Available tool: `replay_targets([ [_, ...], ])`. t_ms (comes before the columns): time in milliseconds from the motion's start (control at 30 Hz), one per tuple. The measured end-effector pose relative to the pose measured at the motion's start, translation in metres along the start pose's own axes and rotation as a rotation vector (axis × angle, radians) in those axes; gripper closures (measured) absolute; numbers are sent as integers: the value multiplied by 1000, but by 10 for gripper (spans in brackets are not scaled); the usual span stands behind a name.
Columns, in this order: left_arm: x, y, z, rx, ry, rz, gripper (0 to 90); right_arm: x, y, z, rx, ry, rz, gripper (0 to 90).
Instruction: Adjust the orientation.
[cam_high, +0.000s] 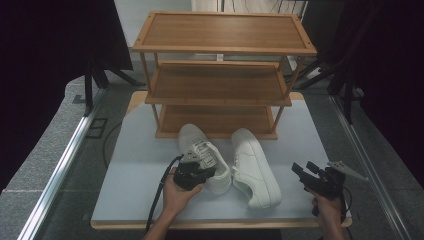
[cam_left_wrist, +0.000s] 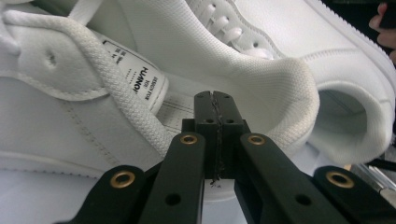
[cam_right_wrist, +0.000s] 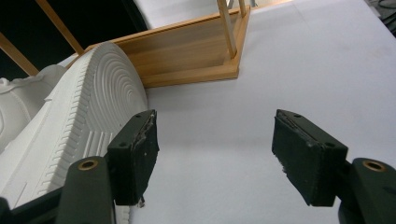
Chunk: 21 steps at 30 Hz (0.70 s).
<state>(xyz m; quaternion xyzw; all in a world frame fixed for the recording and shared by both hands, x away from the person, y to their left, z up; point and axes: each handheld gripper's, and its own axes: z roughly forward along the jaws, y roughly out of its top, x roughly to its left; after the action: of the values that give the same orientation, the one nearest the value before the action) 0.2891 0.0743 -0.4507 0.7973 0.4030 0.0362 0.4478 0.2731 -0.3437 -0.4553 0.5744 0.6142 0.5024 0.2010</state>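
Note:
Two white sneakers lie on the pale table (cam_high: 135, 175) in front of a three-tier wooden shelf (cam_high: 220, 97). The left sneaker (cam_high: 197, 142) stands upright. My left gripper (cam_high: 204, 169) is at its heel end. Its jaws (cam_left_wrist: 215, 100) are shut flat against each other, tips close to the sneaker's (cam_left_wrist: 70, 116) tongue label and thick lace; I see nothing between the pads. The right sneaker (cam_high: 255, 167) is tipped, its ribbed sole (cam_right_wrist: 88, 107) facing my right gripper (cam_high: 303, 167). That gripper (cam_right_wrist: 217, 135) is open over bare table, just right of the sole.
The shelf's bottom board (cam_right_wrist: 187, 56) rests on the table right behind the shoes. A cable (cam_high: 160, 192) trails from the left gripper toward the table's front edge. Dark stands and rails flank the table on both sides.

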Motion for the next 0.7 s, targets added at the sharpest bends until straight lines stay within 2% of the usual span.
replay_targets([
  [33, 0, -2, -3, 6, 6, 8, 900, -1, 0, -1, -6, 15, 22, 316],
  [100, 0, -4, -7, 12, 15, 16, 900, -3, 1, -3, -15, 18, 33, 317],
  [300, 4, -12, -20, 22, 25, 24, 900, -3, 1, -4, -15, 14, 34, 317],
  [467, 13, -26, -43, 14, 52, 12, 900, -3, 1, -4, -14, 13, 33, 317],
  [500, 13, -26, -43, 14, 52, 12, 900, -3, 1, -4, -14, 13, 33, 317],
  [533, 18, -31, -51, 8, 62, 3, 900, -2, 1, -4, -14, 14, 35, 319],
  [633, 26, -36, -61, -2, 74, -21, 900, -2, 1, -4, -13, 11, 34, 320],
  [667, 34, -40, -68, -18, 65, -49, 900, -1, 0, -3, -13, 12, 32, 320],
  [700, 37, -42, -70, -31, 55, -55, 900, -1, 0, -3, -12, 12, 32, 320],
])
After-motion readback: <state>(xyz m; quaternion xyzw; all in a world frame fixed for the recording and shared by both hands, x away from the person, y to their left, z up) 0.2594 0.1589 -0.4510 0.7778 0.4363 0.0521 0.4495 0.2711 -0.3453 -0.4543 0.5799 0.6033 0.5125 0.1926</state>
